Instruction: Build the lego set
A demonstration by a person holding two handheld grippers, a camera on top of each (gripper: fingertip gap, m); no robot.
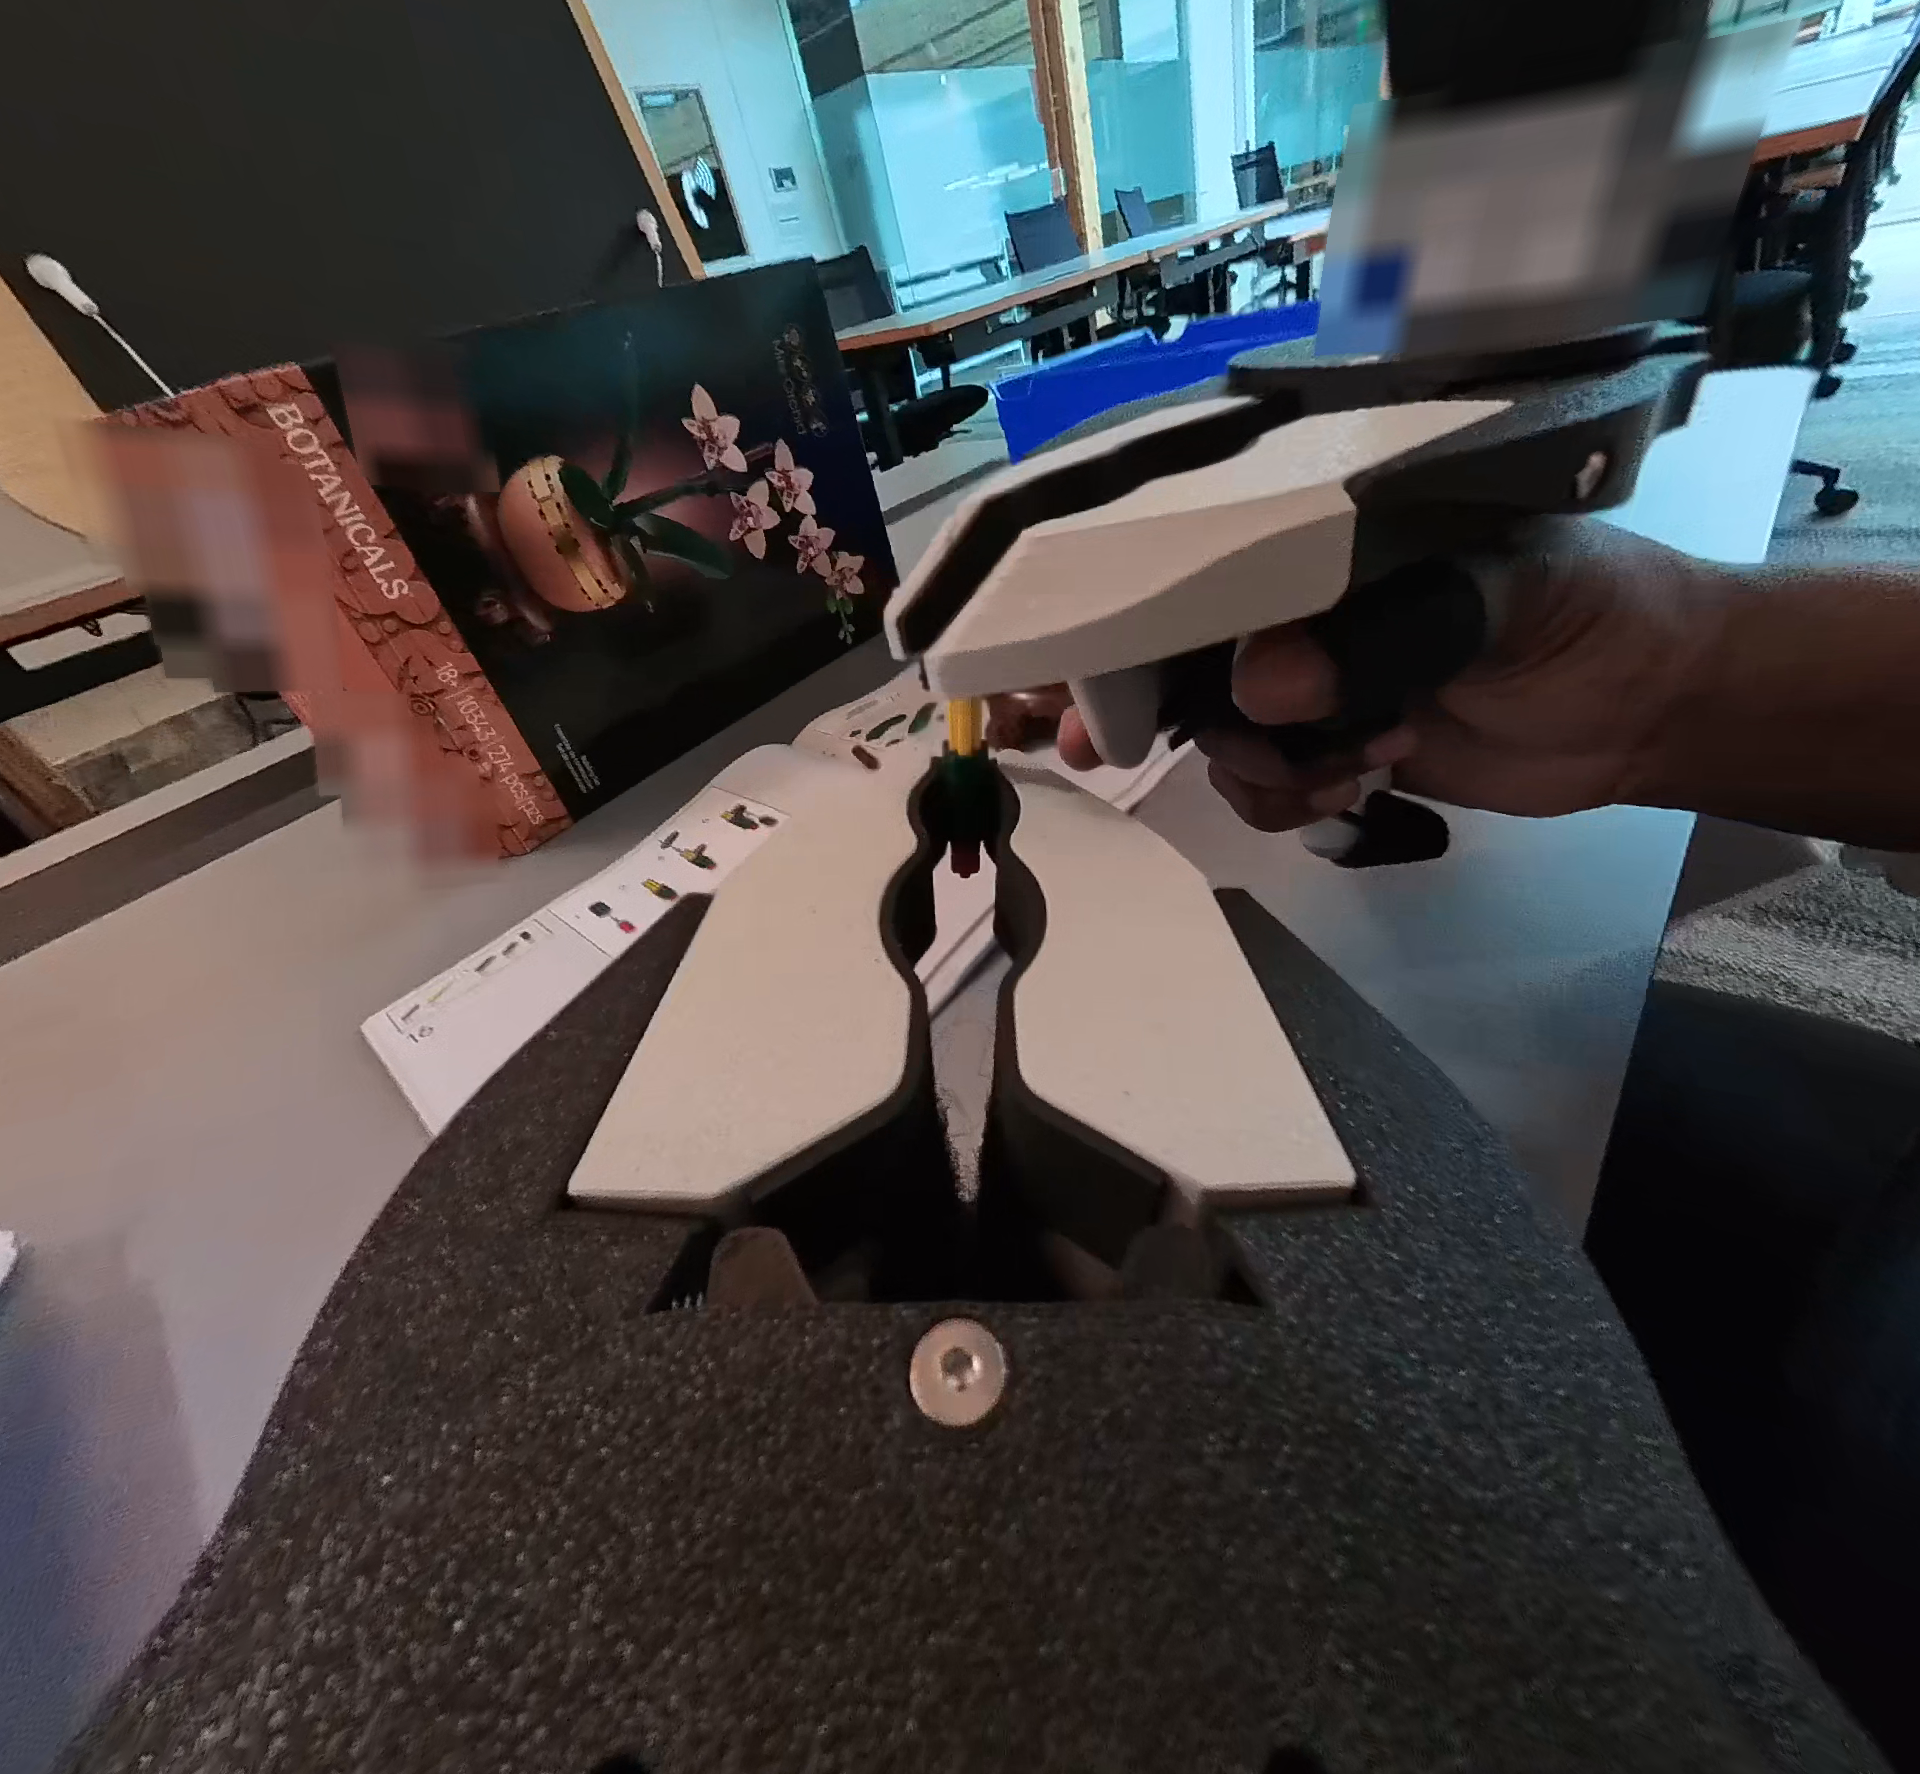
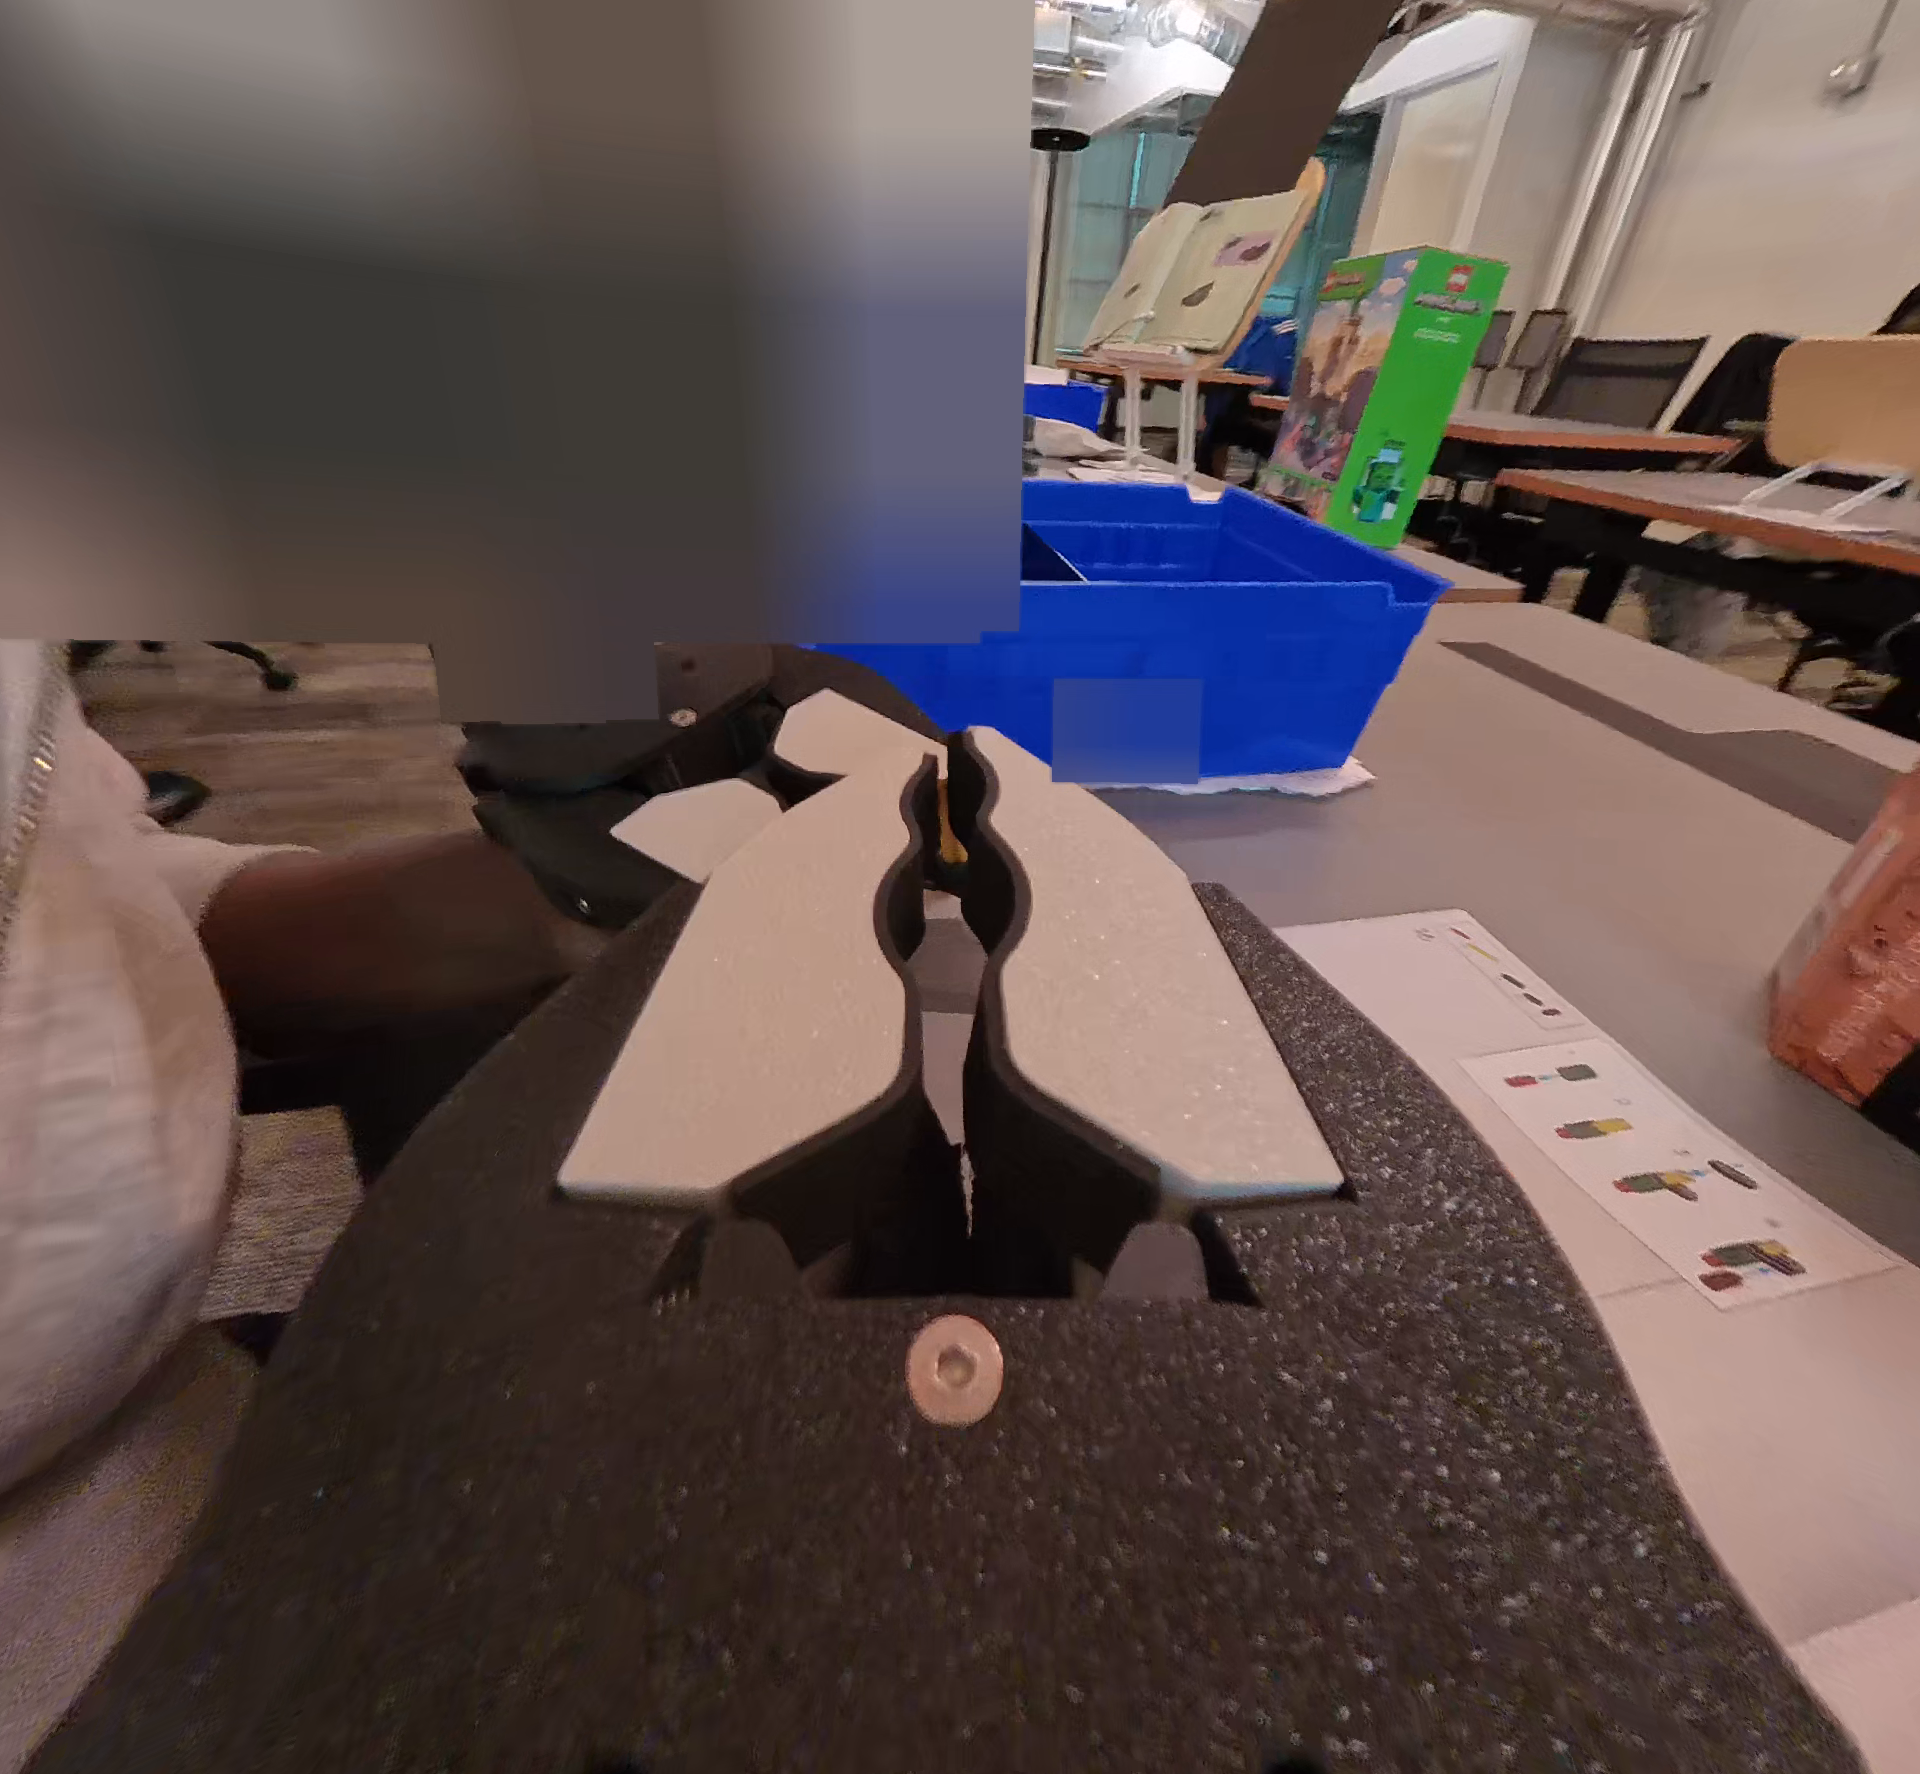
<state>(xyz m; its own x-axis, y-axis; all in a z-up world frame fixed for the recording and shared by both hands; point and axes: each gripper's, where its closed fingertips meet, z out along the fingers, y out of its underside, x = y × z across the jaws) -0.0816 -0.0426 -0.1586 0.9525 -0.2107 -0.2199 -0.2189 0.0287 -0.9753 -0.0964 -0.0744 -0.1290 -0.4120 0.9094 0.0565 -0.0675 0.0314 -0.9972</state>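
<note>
In the left wrist view my left gripper (image 1: 961, 789) is shut on a small green and red lego assembly (image 1: 961, 815) and holds it upright above the table. My right gripper (image 1: 920, 659) comes in from the upper right, held by a hand (image 1: 1538, 685). Its tips pinch a thin yellow piece (image 1: 964, 722) that meets the top of the assembly. In the right wrist view my right gripper (image 2: 951, 763) is shut on that yellow piece (image 2: 951, 836). The left gripper's fingers (image 2: 696, 820) show just behind it to the left.
An open instruction booklet (image 1: 582, 945) lies on the grey table (image 1: 208, 1049) under the grippers and also shows in the right wrist view (image 2: 1621, 1153). The dark flower-set box (image 1: 623, 561) stands at the back left. A blue bin (image 2: 1226, 623) and a green set box (image 2: 1382, 384) stand beyond. My right fingertips sit around 4 centimeters from my left ones.
</note>
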